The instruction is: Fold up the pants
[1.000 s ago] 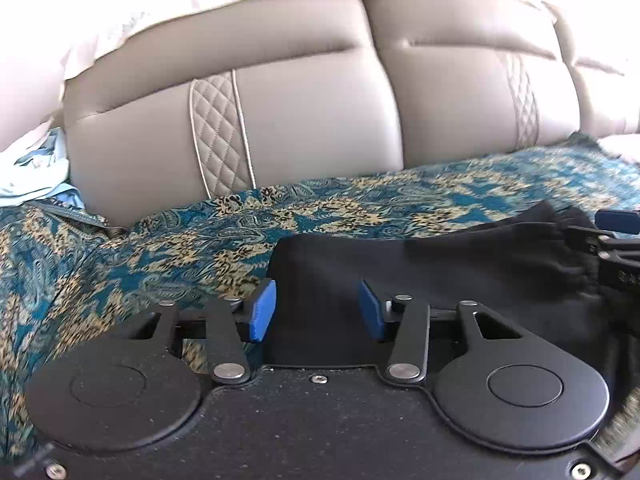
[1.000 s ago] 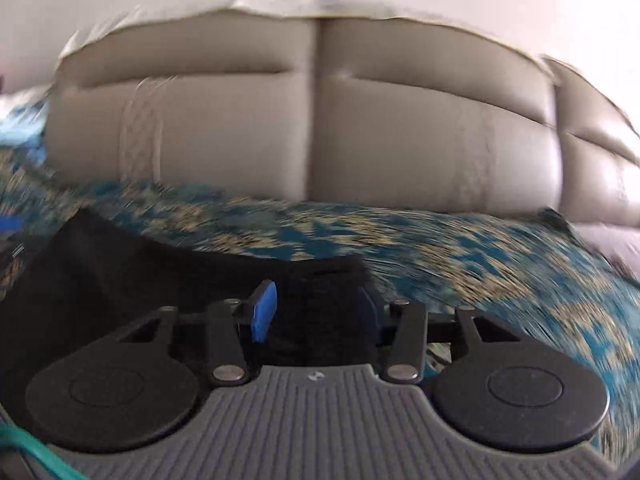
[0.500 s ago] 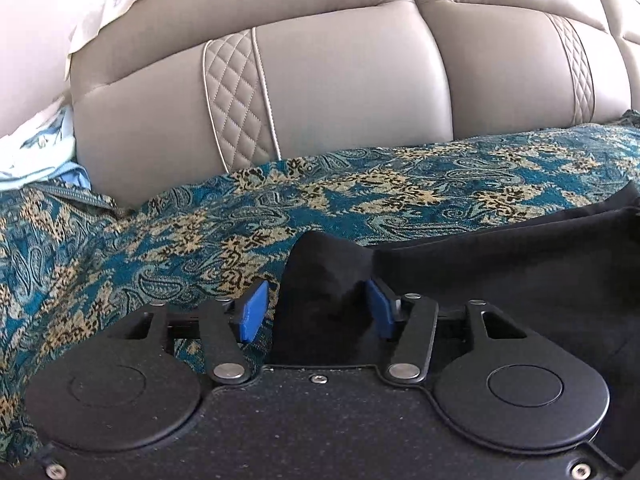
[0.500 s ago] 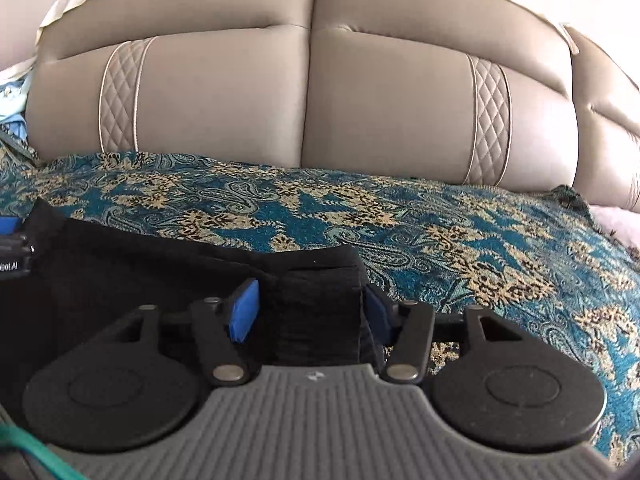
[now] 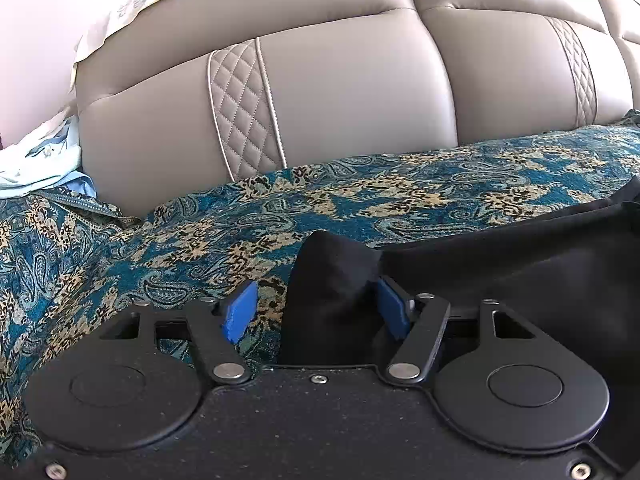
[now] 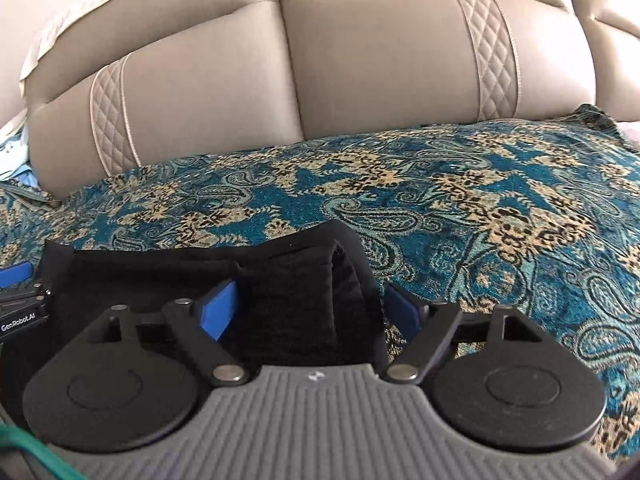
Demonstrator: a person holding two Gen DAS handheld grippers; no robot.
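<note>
Black pants [image 5: 520,280] lie on a teal paisley cover on a sofa seat. In the left wrist view, my left gripper [image 5: 316,312] stands wide open, with a raised corner of the pants [image 5: 332,280] between its blue pads, against the right pad. In the right wrist view, my right gripper [image 6: 308,308] is also open, with a bunched ribbed end of the pants [image 6: 296,300] lying between its pads. The left gripper's tip [image 6: 18,292] shows at the left edge of the right wrist view.
The teal paisley cover [image 6: 480,208] spreads over the seat. The beige sofa backrest [image 5: 340,92] rises just behind. A pale blue cloth [image 5: 36,160] lies at the far left by the backrest. A green cable [image 6: 24,448] crosses the right gripper's body.
Both grippers moved forward and lower toward the backrest, carrying the view closer. The pants corner has bunched up between the left pads. Both grippers' jaws stay open.
</note>
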